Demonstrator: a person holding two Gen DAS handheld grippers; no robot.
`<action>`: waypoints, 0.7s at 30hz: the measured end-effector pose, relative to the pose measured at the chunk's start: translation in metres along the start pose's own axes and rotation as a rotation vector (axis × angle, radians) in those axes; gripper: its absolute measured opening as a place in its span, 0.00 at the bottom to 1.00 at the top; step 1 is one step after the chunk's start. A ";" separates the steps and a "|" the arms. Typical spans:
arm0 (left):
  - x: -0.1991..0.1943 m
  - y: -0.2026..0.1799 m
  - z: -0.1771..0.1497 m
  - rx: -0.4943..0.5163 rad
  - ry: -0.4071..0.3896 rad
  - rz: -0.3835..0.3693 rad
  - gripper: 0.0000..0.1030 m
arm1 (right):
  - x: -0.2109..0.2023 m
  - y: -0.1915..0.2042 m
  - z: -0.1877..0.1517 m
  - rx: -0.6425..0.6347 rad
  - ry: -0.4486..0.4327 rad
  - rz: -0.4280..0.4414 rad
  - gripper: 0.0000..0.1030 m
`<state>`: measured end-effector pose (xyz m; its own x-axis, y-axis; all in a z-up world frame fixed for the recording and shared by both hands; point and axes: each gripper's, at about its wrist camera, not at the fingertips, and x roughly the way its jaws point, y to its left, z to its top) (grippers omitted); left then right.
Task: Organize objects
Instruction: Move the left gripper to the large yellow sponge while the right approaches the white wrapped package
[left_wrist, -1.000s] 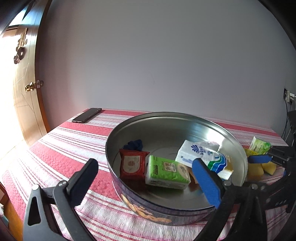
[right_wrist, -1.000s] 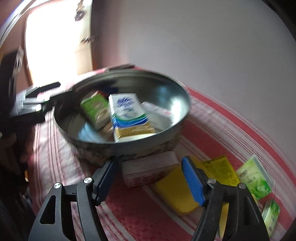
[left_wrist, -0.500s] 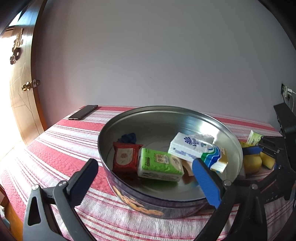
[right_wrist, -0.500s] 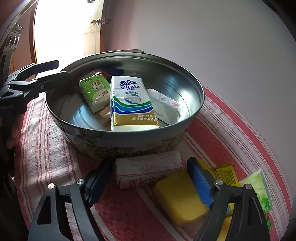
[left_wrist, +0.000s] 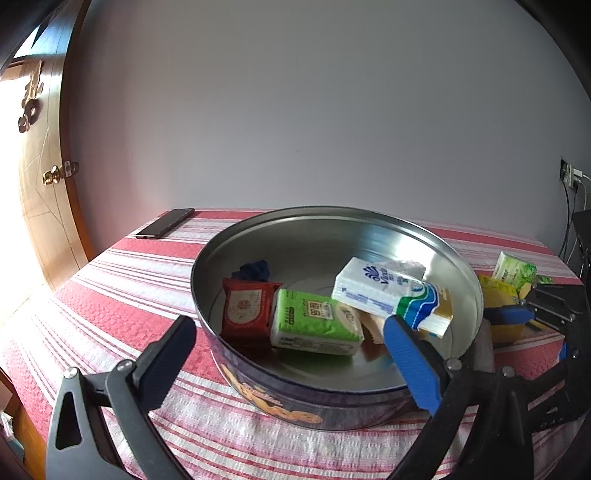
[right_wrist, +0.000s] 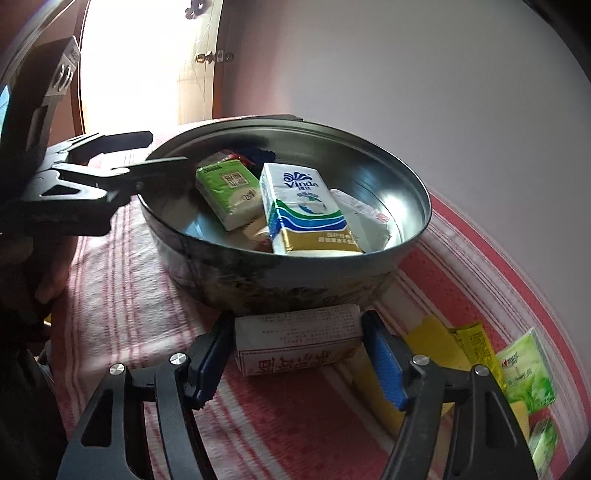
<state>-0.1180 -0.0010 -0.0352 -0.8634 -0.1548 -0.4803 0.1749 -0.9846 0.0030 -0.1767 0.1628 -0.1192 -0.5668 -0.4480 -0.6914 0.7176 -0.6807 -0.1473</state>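
R tool (right_wrist: 297, 360) straddling white paper pack (right_wrist: 297, 345) just outside round tin (left_wrist: 458, 258); L tool (left_wrist: 288, 350) wide, holding nothing.
R pads sit at both pack ends, contact can't tell. Tin on striped bench (left_wrist: 122, 295) holds Vinda tissue pack (left_wrist: 388, 291), green tissue pack (left_wrist: 316, 321), red wipes pack (left_wrist: 247, 306), dk blue item at back. Yellow sponge (right_wrist: 428, 343), green sachets on tin's R side; phone (left_wrist: 166, 223) behind tin, far L.

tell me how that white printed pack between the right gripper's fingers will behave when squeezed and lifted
The white pack looks like soft-wrapped tissues, so it probably dents under the right gripper and weighs little. Its flat, boxy sides suggest it won't roll. It lies beside the tin, which may snag it.
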 end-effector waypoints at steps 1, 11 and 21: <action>0.000 -0.002 0.000 0.005 0.000 0.000 1.00 | 0.000 0.001 0.000 0.004 0.000 -0.004 0.69; -0.006 -0.026 0.001 0.049 -0.008 -0.017 1.00 | -0.028 -0.005 -0.016 0.073 -0.081 -0.033 0.69; -0.012 -0.082 0.004 0.155 -0.014 -0.090 1.00 | -0.070 -0.035 -0.035 0.261 -0.256 -0.312 0.69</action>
<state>-0.1243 0.0811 -0.0262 -0.8791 -0.0652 -0.4722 0.0224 -0.9952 0.0958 -0.1482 0.2381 -0.0899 -0.8437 -0.3051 -0.4417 0.3904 -0.9135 -0.1147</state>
